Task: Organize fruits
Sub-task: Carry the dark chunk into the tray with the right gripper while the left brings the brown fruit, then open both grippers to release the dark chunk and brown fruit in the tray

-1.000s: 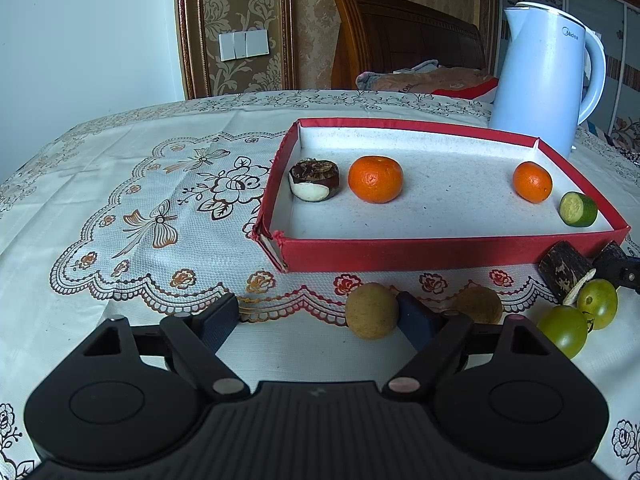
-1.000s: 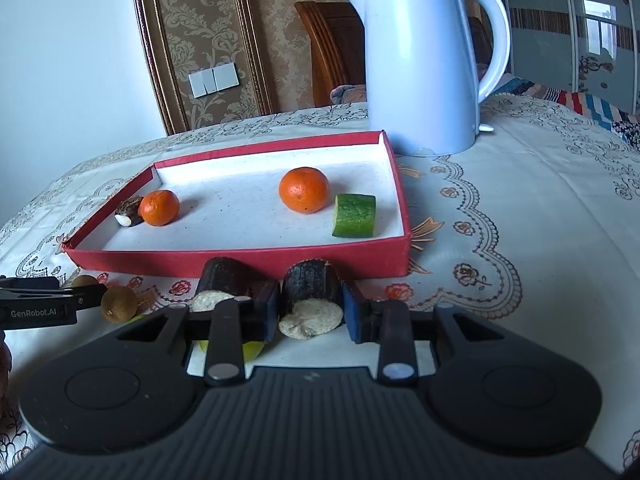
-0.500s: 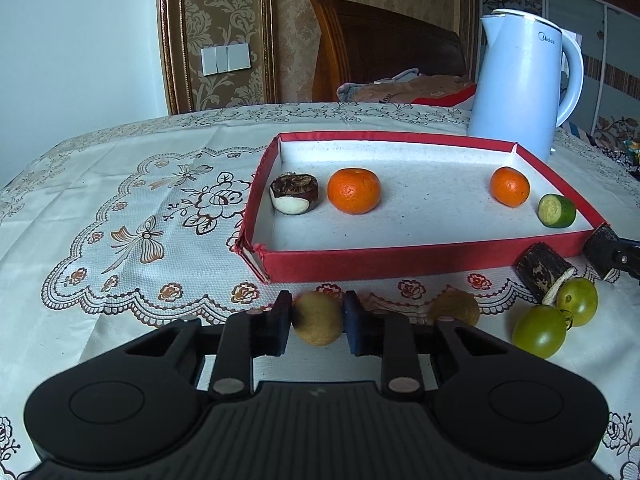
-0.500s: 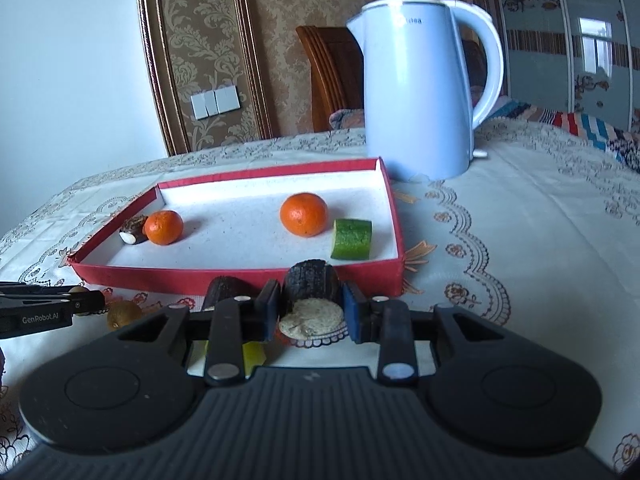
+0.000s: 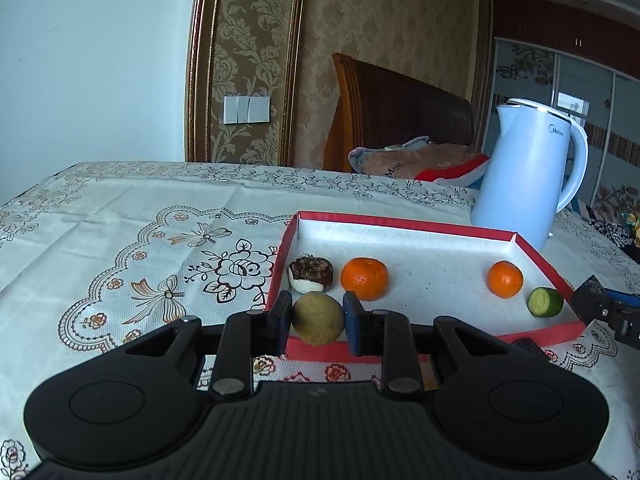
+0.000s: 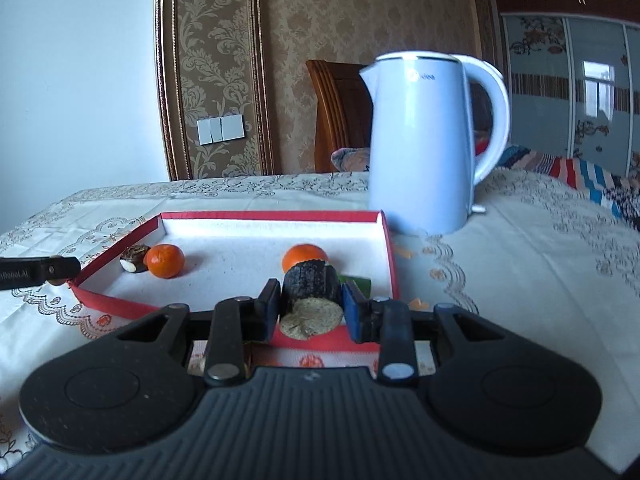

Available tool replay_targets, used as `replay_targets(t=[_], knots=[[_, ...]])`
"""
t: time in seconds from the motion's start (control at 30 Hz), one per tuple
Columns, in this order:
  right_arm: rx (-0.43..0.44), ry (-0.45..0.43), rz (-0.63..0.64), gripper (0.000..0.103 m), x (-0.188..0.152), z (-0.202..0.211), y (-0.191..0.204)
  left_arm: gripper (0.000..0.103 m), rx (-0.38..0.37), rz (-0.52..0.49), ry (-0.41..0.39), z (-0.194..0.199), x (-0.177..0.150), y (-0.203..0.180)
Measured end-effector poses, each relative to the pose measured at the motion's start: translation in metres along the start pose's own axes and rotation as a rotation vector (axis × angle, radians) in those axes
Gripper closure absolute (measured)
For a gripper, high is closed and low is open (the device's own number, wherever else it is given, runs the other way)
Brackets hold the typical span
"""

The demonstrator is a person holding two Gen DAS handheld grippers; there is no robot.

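A lace-patterned cloth covers the table point(image 5: 120, 216), with a bed headboard and patterned wall behind. The left gripper point(image 5: 316, 322) has its jaws closed on a round brown fruit point(image 5: 317, 319), held clear of the cloth just before the near wall of the red tray point(image 5: 536, 330). The right gripper point(image 6: 310, 308) has its jaws clamped on a dark cut stalk piece point(image 6: 312, 300), pale end facing back. Inside the tray lie two oranges point(image 5: 364, 278), a cucumber piece point(image 5: 545, 302) and a dark chunk point(image 5: 311, 274). A blue kettle point(image 6: 424, 140) stands behind.

Damask wallpaper point(image 5: 256, 60), wooden headboard point(image 5: 400, 120)
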State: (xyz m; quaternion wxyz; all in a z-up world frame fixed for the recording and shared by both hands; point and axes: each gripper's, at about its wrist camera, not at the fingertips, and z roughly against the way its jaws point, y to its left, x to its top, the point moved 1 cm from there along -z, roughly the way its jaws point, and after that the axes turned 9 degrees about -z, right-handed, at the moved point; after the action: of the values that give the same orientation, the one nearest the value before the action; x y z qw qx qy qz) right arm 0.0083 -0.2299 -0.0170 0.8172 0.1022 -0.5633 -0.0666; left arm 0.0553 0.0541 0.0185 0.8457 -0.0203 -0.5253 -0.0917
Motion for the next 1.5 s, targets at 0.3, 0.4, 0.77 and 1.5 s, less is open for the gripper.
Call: replay_targets(t=[0.3, 0.4, 0.77, 1.5], knots=[[-0.018, 0.031, 0.041, 0.072, 0.008, -0.035, 0.017, 0.076, 0.033, -0.001, 0.083, -0.04, 0.012, -0.003], [-0.02, 0.062, 0.043, 0.072, 0.007, -0.049, 0.019, 0.076, 0.044, -0.006, 0.1, -0.049, 0.012, -0.004], [-0.052, 0.144, 0.075, 0.072, 0.004, -0.088, 0.028, 0.076, 0.087, -0.024, 0.152, -0.079, 0.013, -0.009], [-0.121, 0.165, 0.068, 0.072, 0.019, -0.131, 0.028, 0.076, 0.134, -0.041, 0.167, -0.115, 0.021, -0.022]])
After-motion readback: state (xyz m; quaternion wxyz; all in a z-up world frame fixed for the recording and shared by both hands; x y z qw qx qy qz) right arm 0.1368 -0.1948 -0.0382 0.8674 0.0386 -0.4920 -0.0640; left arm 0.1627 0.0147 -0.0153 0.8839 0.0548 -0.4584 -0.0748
